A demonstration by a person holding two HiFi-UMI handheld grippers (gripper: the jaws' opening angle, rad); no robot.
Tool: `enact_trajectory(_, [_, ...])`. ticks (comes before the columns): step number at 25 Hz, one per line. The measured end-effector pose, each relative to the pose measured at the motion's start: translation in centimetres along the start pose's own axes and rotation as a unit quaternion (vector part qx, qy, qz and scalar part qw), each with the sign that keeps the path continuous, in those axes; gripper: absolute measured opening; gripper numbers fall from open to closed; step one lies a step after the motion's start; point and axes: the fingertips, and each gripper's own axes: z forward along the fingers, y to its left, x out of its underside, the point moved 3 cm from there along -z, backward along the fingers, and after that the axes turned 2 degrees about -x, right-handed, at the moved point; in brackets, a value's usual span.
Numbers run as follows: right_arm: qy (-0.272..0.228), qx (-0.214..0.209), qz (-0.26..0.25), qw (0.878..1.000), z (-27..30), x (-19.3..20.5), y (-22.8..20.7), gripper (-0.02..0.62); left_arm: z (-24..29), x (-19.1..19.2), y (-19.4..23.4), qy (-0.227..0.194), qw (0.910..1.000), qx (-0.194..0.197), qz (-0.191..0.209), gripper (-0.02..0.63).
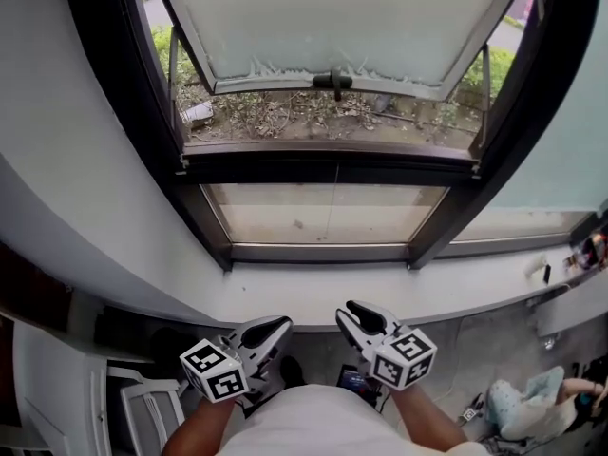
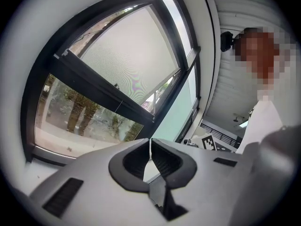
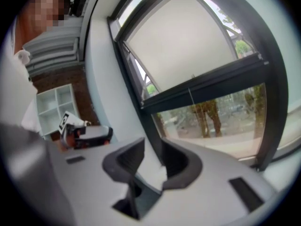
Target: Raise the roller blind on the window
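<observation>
Across the upper pane, the roller blind point(image 2: 134, 55) hangs down to the dark crossbar point(image 2: 108, 95). The lower pane is bare, with a thin cord point(image 3: 192, 100) before it. Raising the blind probably calls for a square, firm grip on that cord. Left gripper point(image 2: 150, 144): fingers closed, empty, roughly level. Right gripper point(image 3: 153, 147): fingers apart, empty, tilted slightly downward. Both are well short of the window.

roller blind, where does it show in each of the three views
head view: roller blind, a pale sheet at top centre.
left gripper view: roller blind, upper centre, lower edge sloping down to the right.
right gripper view: roller blind, upper centre-right, lower edge sloping up to the right.
shared landmark: the dark crossbar directly under it, above the clear lower pane.
</observation>
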Motion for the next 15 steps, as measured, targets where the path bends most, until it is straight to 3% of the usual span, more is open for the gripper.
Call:
enact_trajectory(7, [-0.006, 0.018, 0.001, 1.0, 3.1, -1.1, -1.0, 0.12, 0.9, -1.4, 3.0, 0.015, 0.9996, 0.023, 0.005, 0.032])
enact_trajectory(15, [0.005, 0.016, 0.002, 1.0, 3.4, -1.6, -3.2, 0.119, 3.2, -2.1, 3.4, 0.015, 0.9997, 0.018, 0.001, 0.032])
